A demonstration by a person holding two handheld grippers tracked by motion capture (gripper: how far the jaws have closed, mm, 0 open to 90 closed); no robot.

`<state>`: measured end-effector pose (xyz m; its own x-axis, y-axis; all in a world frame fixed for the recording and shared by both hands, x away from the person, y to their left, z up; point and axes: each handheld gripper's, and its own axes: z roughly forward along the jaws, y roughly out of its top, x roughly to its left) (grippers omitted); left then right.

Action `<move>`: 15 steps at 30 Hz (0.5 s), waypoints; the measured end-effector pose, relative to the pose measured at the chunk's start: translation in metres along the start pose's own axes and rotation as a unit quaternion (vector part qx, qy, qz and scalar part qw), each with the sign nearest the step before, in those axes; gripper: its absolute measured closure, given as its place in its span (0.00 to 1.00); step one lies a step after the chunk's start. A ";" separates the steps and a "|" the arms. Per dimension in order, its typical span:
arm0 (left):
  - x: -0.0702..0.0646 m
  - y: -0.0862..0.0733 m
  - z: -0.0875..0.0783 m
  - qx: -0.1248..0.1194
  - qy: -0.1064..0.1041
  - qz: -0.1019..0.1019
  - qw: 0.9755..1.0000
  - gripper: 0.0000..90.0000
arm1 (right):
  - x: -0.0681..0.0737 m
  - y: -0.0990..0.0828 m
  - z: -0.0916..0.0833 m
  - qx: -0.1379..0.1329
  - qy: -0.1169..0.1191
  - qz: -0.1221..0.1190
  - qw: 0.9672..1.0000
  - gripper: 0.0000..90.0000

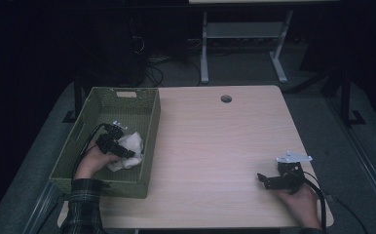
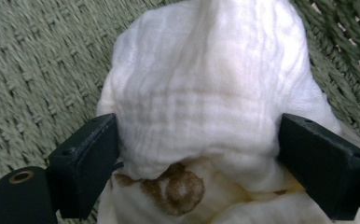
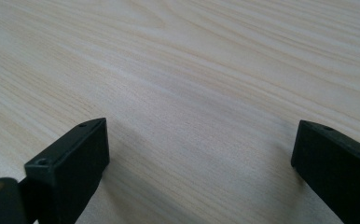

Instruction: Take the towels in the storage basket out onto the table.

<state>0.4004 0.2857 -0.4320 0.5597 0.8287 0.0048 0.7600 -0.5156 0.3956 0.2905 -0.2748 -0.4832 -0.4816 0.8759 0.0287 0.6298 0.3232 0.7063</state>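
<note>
A crumpled white cloth (image 1: 130, 142) lies inside the green woven basket (image 1: 122, 184) at the table's left. In the left gripper view the cloth (image 2: 201, 84) bulges between the two black jaws and carries a brown stain (image 2: 180, 189) low down. My left gripper (image 1: 129, 153) (image 2: 199, 163) is down in the basket, open, with its jaws wide apart and the cloth touching both. Over bare wood near the table's front right edge, my right gripper (image 1: 262, 179) (image 3: 199, 154) is open with nothing between its jaws.
The light wooden table (image 1: 215, 146) has a round cable hole (image 1: 226, 99) near its far edge. The basket has a handle cut-out (image 1: 126, 94) in its far wall. Beyond the table stand the legs of another desk (image 1: 204, 48) and some cables on a dark floor.
</note>
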 end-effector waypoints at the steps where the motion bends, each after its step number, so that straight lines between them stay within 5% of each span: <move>1: 0.000 0.000 0.001 0.001 -0.001 -0.001 1.000 0.14 | 0.000 0.000 0.000 0.000 0.000 0.000 1.000 0.04; 10: 0.001 0.000 0.004 0.014 -0.012 -0.009 1.000 0.15 | 0.000 0.000 0.000 0.000 0.000 0.000 1.000 0.04; 15: 0.001 0.000 0.002 0.017 -0.022 -0.019 0.999 0.26 | 0.000 0.000 0.000 0.000 0.000 0.000 1.000 0.04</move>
<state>0.4018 0.2857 -0.4340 0.5431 0.8382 -0.0499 0.7916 -0.4912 0.3635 0.2907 -0.2747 -0.4832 -0.4817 0.8758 0.0292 0.6302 0.3230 0.7061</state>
